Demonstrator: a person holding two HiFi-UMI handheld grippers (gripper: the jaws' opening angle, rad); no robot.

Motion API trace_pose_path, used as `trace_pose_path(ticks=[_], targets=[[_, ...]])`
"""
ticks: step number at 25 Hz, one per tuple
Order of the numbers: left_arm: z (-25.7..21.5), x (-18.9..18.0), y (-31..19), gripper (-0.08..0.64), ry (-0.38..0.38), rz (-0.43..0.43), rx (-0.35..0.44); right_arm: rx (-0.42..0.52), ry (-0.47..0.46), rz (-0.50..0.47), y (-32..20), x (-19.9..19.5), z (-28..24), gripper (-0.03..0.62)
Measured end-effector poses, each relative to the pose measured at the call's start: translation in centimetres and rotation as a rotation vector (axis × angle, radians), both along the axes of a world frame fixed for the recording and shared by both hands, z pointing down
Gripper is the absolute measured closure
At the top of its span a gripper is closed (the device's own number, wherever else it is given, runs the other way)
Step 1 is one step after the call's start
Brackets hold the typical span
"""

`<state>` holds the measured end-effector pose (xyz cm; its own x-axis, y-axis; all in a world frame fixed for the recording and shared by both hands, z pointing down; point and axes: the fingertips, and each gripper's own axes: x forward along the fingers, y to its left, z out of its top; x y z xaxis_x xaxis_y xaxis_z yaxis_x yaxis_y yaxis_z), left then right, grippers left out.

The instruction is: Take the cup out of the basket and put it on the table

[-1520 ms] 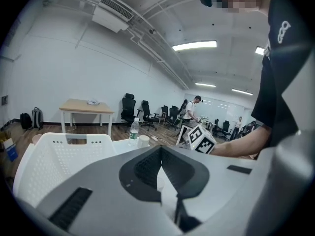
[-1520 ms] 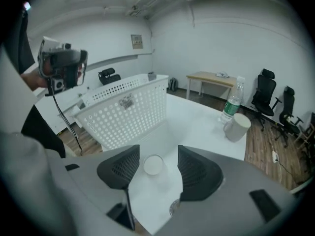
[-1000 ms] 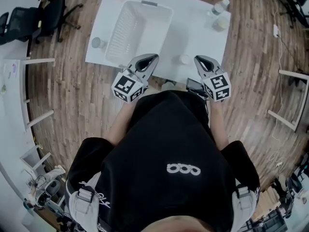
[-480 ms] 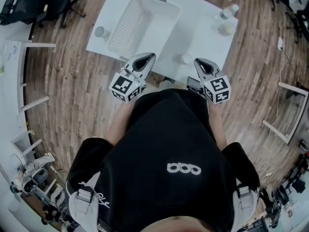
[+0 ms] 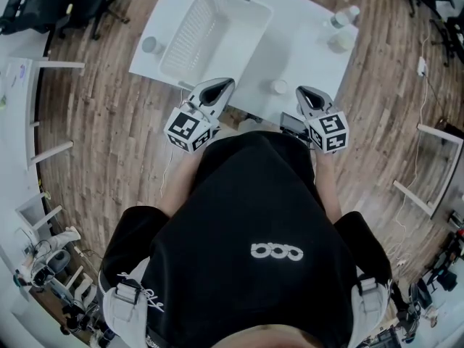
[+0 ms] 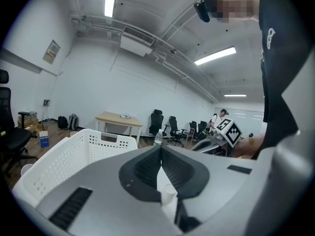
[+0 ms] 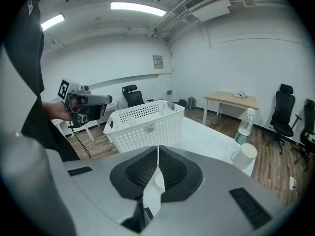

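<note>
The cup (image 5: 279,87) is out of the basket and stands upright on the white desk (image 5: 297,49), close to the near edge. It sits just beyond the tips of the two grippers and roughly between them. The basket (image 5: 185,42) lies well apart from it, further back and to the left on the desk. This is a white, perforated tub with its ribbed floor in plain sight from above.

The left gripper (image 5: 223,85) hangs at the desk's near edge, in front of the basket's near corner. Its jaws are pressed together at the tips and hold nothing, and the cup shows only as a small white shape through the slit behind them. The right gripper (image 5: 304,91) is level with it on the other side of the cup, its jaws likewise closed on nothing.

A second small cup (image 5: 150,45) stands at the desk's left edge, beside the basket. At the far right corner a water bottle (image 5: 346,14) stands next to a wider white cup (image 5: 337,40).
</note>
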<state>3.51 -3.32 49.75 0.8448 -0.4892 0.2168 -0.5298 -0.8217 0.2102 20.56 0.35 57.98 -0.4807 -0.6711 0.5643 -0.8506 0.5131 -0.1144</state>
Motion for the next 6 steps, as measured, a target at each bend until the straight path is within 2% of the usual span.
trace_pose_path(ticks=[6], targets=[[-0.18,0.33,-0.19,0.551,0.002,0.004,0.005,-0.014,0.006,0.015,0.04,0.66,0.67,0.561]])
